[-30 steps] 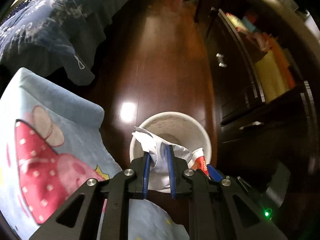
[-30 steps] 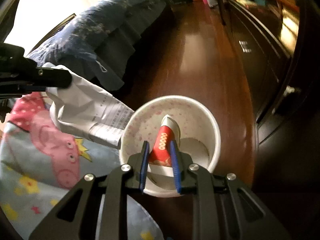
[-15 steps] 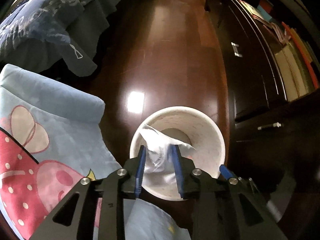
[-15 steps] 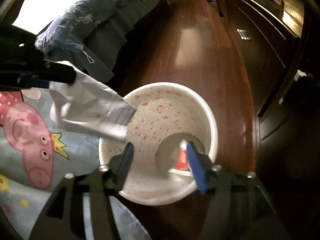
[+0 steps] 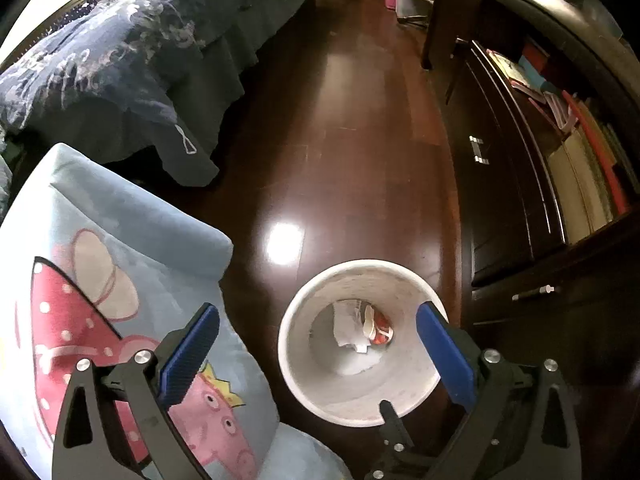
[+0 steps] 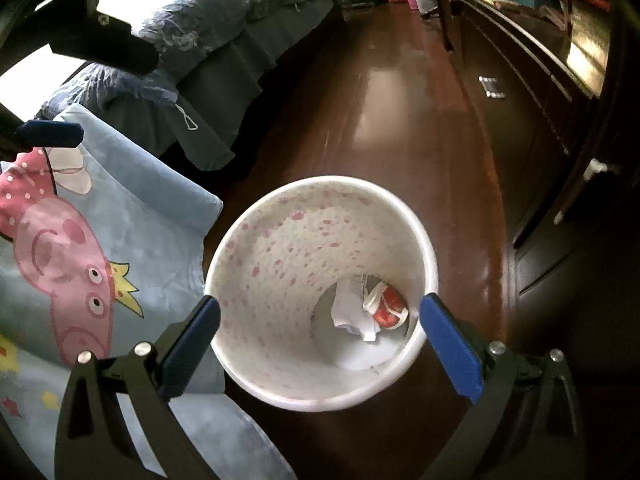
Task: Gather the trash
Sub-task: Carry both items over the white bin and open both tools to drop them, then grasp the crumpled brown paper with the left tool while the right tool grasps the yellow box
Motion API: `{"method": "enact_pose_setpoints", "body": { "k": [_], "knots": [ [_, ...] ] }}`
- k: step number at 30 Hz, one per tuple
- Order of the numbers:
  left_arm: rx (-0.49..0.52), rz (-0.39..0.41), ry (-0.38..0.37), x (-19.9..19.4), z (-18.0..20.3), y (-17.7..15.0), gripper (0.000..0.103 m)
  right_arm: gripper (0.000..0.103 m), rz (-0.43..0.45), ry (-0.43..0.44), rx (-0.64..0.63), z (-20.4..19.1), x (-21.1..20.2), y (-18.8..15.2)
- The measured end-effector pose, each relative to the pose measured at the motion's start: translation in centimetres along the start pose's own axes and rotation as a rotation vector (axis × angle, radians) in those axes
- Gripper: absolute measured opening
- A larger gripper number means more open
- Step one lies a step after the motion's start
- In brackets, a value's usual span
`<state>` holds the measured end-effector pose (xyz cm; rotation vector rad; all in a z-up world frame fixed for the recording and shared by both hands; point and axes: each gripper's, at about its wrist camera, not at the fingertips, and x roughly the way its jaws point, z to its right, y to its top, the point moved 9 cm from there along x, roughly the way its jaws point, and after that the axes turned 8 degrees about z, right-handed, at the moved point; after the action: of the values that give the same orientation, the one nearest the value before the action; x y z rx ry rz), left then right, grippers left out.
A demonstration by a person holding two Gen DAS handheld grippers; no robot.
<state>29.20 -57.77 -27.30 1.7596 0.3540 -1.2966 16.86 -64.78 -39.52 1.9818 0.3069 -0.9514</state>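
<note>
Both grippers, left [image 5: 318,330] and right [image 6: 320,320], just opened wide, empty

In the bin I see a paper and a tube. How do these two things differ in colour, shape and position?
Colour: the paper is white; the tube is red and white.
Shape: the paper is crumpled and irregular; the tube looks smoother and rounded.
Position: in both views the paper lies left of the tube, and they touch.
Shared: both rest at the bottom of the bin, and neither is held.

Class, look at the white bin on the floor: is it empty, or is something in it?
Not empty. The white bin holds crumpled paper and a red-and-white tube at its bottom.
</note>
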Motion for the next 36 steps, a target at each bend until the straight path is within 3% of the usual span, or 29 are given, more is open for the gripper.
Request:
{"method": "enact_pose_setpoints", "body": {
  "k": [2,6,12,15,20,23,30,36],
  "knots": [
    [-0.004,0.013,-0.009,-0.9,-0.3,0.3,0.098,0.1,0.037,0.006,-0.024,-0.6,-1.4,1.2],
    [-0.013,0.092,-0.11,-5.2,-0.8,1.8,0.098,0.1,0.178,0.051,-0.094,-3.2,-6.5,4.7],
    [-0.019,0.25,-0.149,-13.8,-3.5,3.6,0.098,0.1,0.392,0.079,-0.154,-6.5,-15.8,8.8],
    [-0.036,0.303,-0.157,-17.2,-5.2,3.2,0.099,0.1,0.451,0.102,-0.158,-7.7,-19.2,9.8],
    [-0.102,0.327,-0.174,-20.8,-8.6,1.0,0.099,0.1,0.443,0.126,-0.206,-11.0,-22.7,9.8],
    [-0.132,0.372,-0.176,-24.6,-11.6,-1.6,0.099,0.1,0.434,0.186,-0.265,-15.0,-25.7,8.9],
    [-0.195,0.47,-0.001,-33.6,-21.7,-10.8,0.099,0.1,0.359,0.345,-0.415,-25.0,-29.9,3.8],
    [-0.282,0.477,0.147,-36.8,-28.8,-20.4,0.099,0.1,0.269,0.416,-0.52,-31.6,-30.1,-1.6]
  ]
}}
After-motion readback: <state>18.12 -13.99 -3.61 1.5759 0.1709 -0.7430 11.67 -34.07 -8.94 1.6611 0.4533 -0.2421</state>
